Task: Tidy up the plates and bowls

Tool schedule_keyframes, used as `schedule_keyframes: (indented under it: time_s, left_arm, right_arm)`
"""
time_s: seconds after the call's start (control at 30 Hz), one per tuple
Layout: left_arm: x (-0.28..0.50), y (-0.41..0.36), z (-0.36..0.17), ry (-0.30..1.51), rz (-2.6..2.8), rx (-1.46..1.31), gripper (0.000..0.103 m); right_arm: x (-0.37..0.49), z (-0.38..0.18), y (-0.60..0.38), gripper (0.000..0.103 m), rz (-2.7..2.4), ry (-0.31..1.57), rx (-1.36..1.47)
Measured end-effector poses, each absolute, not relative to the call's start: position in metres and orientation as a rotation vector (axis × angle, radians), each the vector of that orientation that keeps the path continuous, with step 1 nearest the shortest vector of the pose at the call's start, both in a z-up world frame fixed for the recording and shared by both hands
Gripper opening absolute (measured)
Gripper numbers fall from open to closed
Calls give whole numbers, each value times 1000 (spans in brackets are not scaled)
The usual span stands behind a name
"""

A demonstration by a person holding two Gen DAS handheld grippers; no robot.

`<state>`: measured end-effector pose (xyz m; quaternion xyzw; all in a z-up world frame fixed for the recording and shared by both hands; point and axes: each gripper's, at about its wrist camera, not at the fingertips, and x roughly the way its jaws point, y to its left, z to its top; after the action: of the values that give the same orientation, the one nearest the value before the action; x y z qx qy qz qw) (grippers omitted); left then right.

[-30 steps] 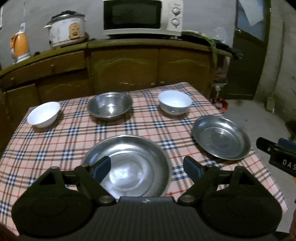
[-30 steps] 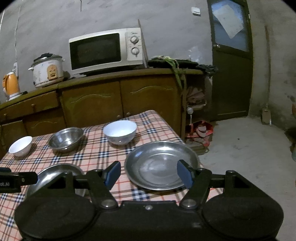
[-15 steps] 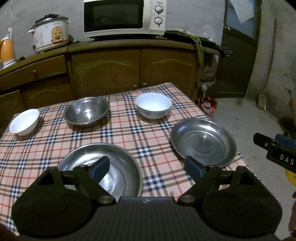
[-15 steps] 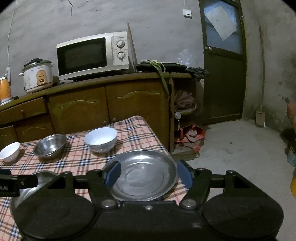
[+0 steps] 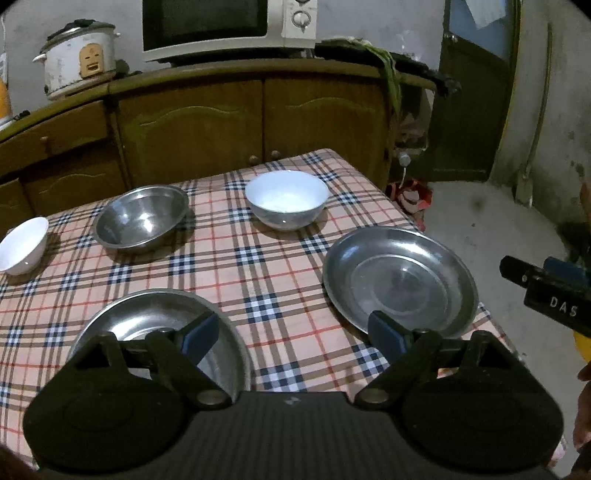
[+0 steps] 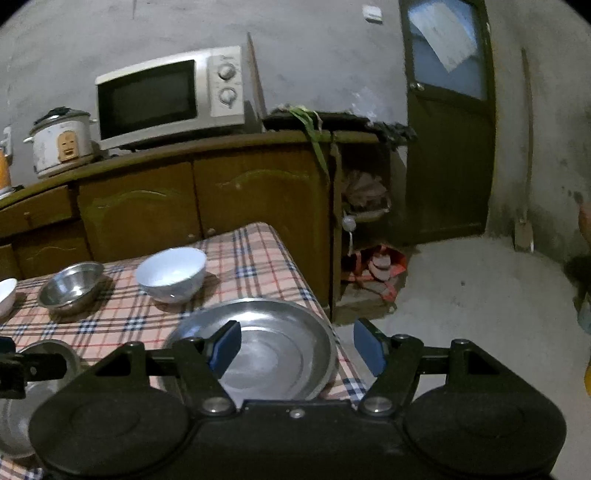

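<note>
On the checked tablecloth (image 5: 236, 258) lie two steel plates: one at the near left (image 5: 147, 325), one at the right edge (image 5: 399, 280), also in the right wrist view (image 6: 273, 347). Behind them stand a steel bowl (image 5: 142, 216), a large white bowl (image 5: 287, 203) and a small white bowl (image 5: 22, 243) at far left. My left gripper (image 5: 293, 336) is open and empty, above the table's near edge between the two plates. My right gripper (image 6: 297, 347) is open and empty, over the right plate's right rim; it also shows at the right of the left wrist view (image 5: 546, 291).
A wooden cabinet (image 5: 221, 122) stands behind the table, carrying a microwave (image 5: 229, 26) and a rice cooker (image 5: 79, 59). A dark door (image 6: 447, 155) and bare concrete floor (image 6: 461, 295) lie to the right. A red bag (image 6: 376, 266) sits by the cabinet's end.
Both grippers have swung to the right: the table and dishes have shifted left in both views. Both stay open and empty. The dishes themselves have not moved.
</note>
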<state>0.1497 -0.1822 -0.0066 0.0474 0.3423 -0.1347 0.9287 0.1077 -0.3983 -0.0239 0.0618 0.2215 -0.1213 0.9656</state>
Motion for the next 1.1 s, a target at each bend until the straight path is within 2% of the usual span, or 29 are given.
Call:
schedule_keyframes:
  time_s: [0.73,1.03,1.1]
  left_arm:
    - [210,-240,-58,762,-240,137,90]
    - [235,-254,-79,786,-244,161,87]
    - [240,-256,-82,793,-247,165,81]
  right_arm:
    - [161,-75,-459,80,-298,570,245]
    - [178,-91,-464,80,-297,608,290]
    - [180,-94,-464,80,-293,619,294]
